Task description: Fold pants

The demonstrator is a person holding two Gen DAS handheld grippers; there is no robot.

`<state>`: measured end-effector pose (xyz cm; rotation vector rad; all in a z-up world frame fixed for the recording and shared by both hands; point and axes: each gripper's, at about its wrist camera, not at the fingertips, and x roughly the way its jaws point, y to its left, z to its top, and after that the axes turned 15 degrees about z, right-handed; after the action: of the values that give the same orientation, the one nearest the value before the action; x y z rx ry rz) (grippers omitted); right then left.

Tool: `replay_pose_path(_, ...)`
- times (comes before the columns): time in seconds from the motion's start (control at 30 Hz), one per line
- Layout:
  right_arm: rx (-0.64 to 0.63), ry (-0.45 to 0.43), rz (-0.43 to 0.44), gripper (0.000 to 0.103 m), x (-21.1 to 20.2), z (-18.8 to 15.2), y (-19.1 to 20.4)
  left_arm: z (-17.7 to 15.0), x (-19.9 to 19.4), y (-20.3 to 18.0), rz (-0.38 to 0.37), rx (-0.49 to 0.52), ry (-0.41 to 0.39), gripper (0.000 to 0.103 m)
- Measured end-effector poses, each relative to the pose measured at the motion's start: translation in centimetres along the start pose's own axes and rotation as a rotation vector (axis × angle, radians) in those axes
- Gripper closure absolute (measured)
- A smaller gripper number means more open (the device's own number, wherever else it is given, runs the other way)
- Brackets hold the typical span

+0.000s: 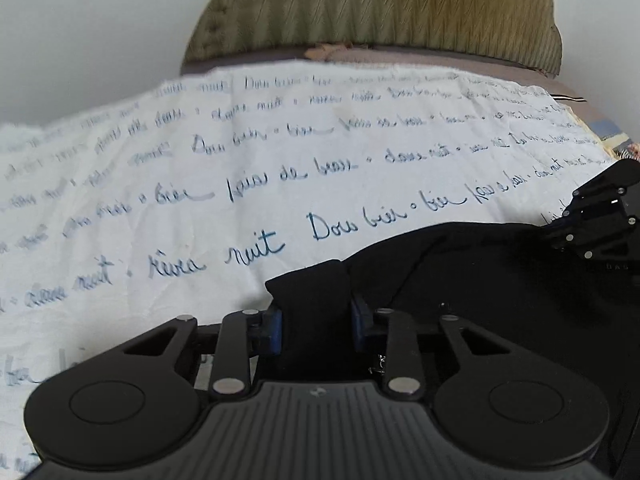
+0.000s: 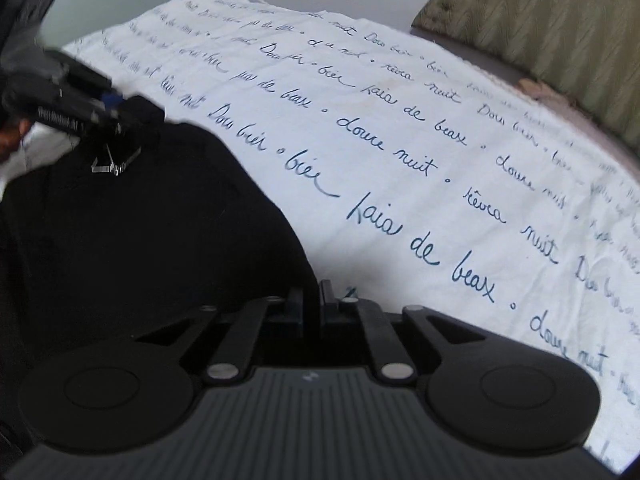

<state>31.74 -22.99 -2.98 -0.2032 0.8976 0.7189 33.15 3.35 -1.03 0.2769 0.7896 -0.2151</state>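
Black pants [image 1: 500,300] lie bunched on a bed covered by a white sheet [image 1: 240,152] printed with lines of blue cursive writing. A green upholstered headboard [image 1: 380,4] stands at the far end of the bed, against a pale wall.

In the left wrist view, the left tool [image 1: 316,320] is clenched on a thick fold of the black fabric, which rises between its blue pads [image 1: 276,328]. The rest of the pants spreads to the right of this tool, reaching toward the right tool [image 1: 592,216], which shows at the right edge of that view.

In the right wrist view, the right tool [image 2: 320,300] is almost fully closed, pinching a thin edge of the pants [image 2: 140,220] between its jaws. From here the dark cloth runs to the left and away, up to the left tool [image 2: 108,100], which appears blurred at the far left with a hand [image 2: 12,140] partly visible behind it.

The pants therefore stretch between the two tools, their long axis running roughly left to right across the near part of the bed, with bare sheet lying beyond. Each tool holds its own end, so neither is better placed. The next move probably depends on lifting both ends together, keeping the cloth taut, and carrying it over the open sheet.
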Motion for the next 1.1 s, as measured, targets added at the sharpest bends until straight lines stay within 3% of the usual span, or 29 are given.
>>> replay_pose_path(0.13, -0.06, -0.067, -0.106, 0.096, -1.9, -0.9, 3.3, -0.7, -3.4, 0.0, 0.019, 0.016, -0.054, 0.074)
replay_pose_path(0.3, -0.145, -0.132, -0.172, 0.096, -6.0, -3.5, 9.4, -3.2, -9.3, 0.4, 0.0, 0.033, -0.119, 0.074)
replay_pose_path(0.53, -0.227, -0.109, -0.159, 0.096, -9.1, -9.4, 18.7, -10.5, -15.9, -0.5, -0.004, 0.083, -0.137, 0.074)
replay_pose_path(0.63, -0.231, -0.093, -0.146, 0.096, -8.6, -11.5, 21.4, -13.4, -17.3, -0.5, -0.005, 0.07, -0.126, 0.073)
replay_pose_path(0.9, -0.195, -0.061, -0.084, 0.096, -6.2, -14.9, 25.3, -18.9, -18.1, -1.9, 0.085, 0.11, -0.127, 0.072)
replay_pose_path(1.03, -0.21, -0.056, -0.103, 0.095, -6.4, -15.8, 26.8, -20.3, -18.9, -0.9, 0.089, 0.087, -0.097, 0.06)
replay_pose_path(1.1, -0.213, -0.054, -0.108, 0.092, -6.6, -16.1, 27.1, -21.0, -19.3, -0.2, 0.098, 0.083, -0.084, 0.06)
